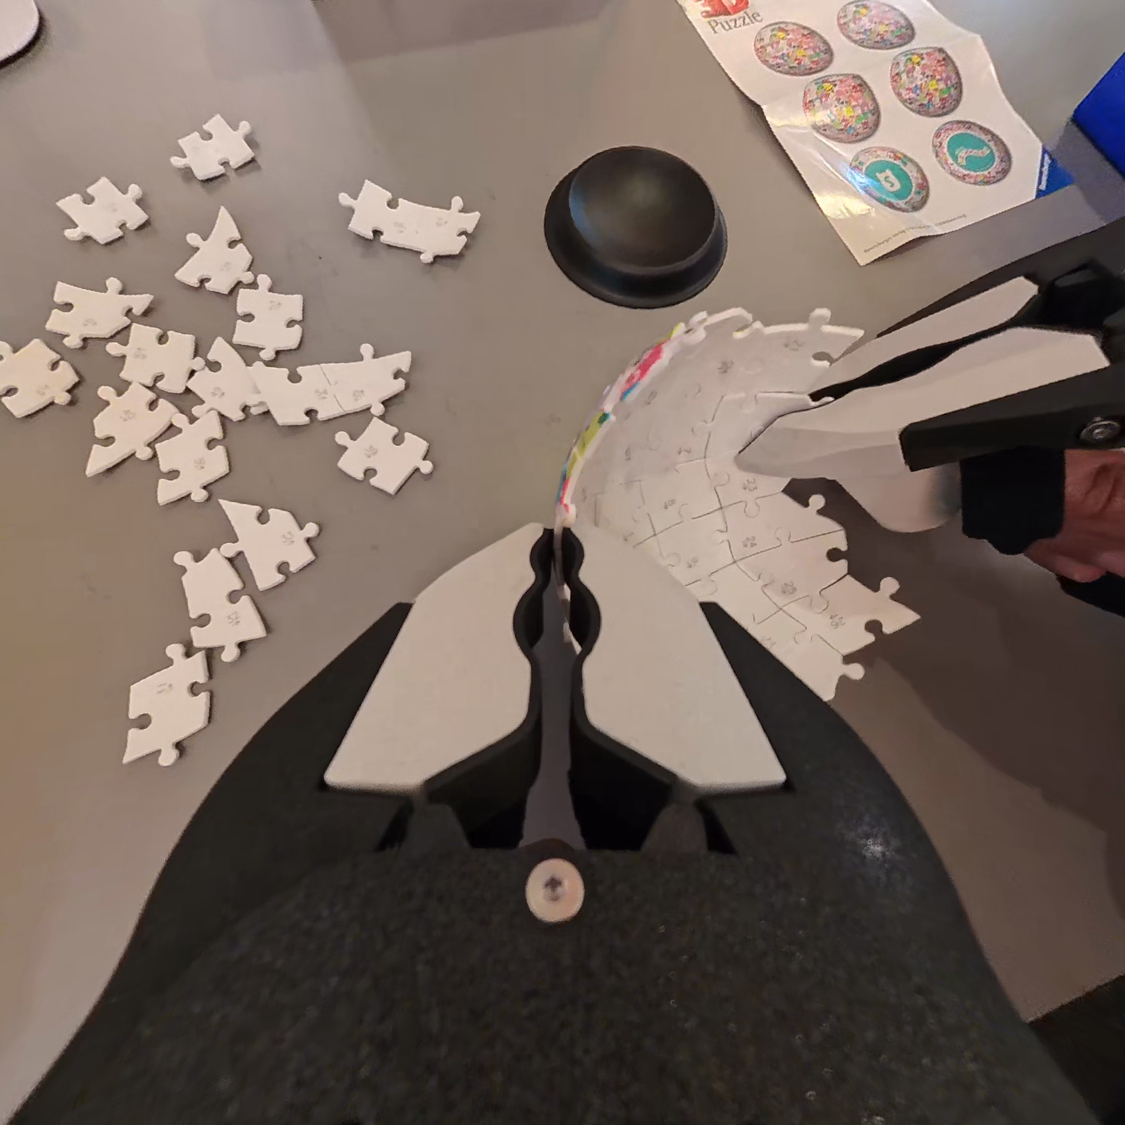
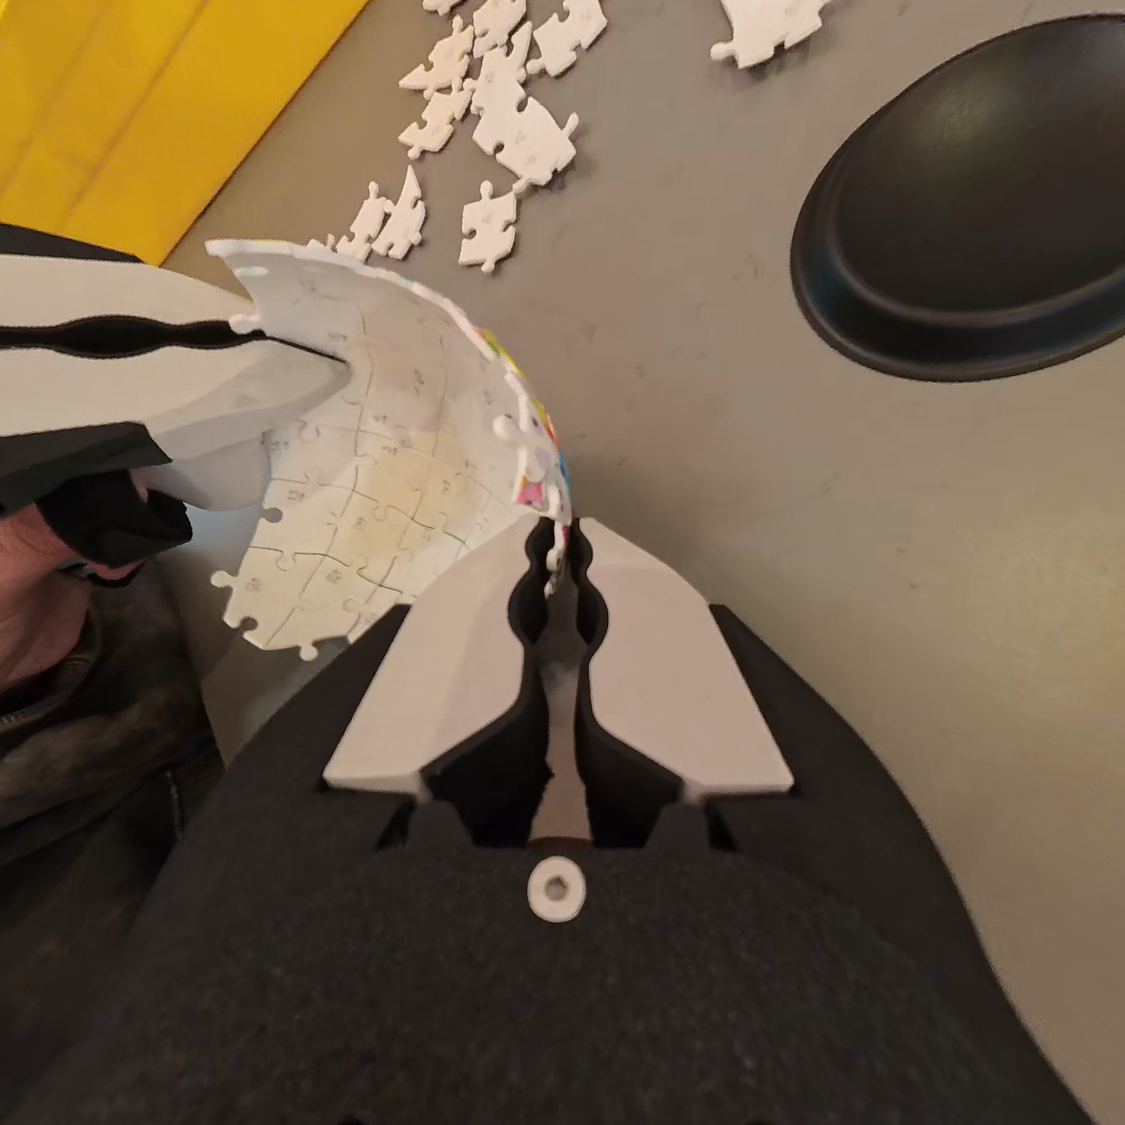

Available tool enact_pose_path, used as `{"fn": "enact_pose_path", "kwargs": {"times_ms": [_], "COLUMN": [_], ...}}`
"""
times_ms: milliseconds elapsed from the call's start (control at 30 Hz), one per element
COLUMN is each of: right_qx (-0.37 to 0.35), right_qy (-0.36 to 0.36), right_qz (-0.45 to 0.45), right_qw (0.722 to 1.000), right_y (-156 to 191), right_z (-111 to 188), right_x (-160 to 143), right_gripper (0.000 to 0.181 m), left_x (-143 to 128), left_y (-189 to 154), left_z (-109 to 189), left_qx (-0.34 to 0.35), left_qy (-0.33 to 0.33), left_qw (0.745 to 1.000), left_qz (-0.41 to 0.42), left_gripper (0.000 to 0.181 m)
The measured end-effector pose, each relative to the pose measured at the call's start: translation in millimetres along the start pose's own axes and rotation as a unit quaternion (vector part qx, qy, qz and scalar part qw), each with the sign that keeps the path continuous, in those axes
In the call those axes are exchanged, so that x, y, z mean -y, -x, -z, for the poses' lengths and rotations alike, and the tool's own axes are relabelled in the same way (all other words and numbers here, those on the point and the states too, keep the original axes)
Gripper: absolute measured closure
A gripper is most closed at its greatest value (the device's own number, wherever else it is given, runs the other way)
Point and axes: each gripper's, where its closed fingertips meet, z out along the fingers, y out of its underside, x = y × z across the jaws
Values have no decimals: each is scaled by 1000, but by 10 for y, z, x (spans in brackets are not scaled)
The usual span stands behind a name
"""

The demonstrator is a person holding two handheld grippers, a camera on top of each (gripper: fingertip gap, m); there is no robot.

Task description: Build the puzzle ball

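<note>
I had the half-built ball (image 1: 700, 481) held off the grey table (image 1: 487, 377) between both tongs. The left tongs (image 1: 557, 536) were nearly closed, pinching its rim; the right tongs (image 2: 563, 529) were pinched the same way on the rim at another spot. It was still an open bowl of joined pieces, white inside up, so I judged the build about midway. Next I would need one tong free to fetch a loose piece (image 1: 383, 453), perhaps after resting the shell on the black stand (image 1: 633, 225).
</note>
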Motion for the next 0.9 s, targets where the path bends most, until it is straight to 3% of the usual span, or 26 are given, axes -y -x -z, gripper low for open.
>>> {"fn": "enact_pose_path", "kwargs": {"times_ms": [167,233,567,767,900], "right_qx": [1,6,7,17,-25], "right_qy": [3,2,-80,-87,-56], "right_qz": [19,21,45,18,41], "right_qw": [1000,1000,996,996,997], "right_y": [17,39,99,153,89], "right_z": [-25,1,477,275,74], "right_x": [-2,-10,-204,-30,6], "right_gripper": [174,158,167,162,164], "left_x": [12,11,-66,-57,-68], "left_y": [32,49,120,87,42], "left_z": [13,13,46,97,98], "left_qx": [3,5,-2,17,16], "left_qy": [-3,-2,-10,-20,-22], "left_qw": [1000,1000,1000,1000,1000], "left_qz": [2,1,28,10,7], "left_gripper": [179,179,179,179,179]}}
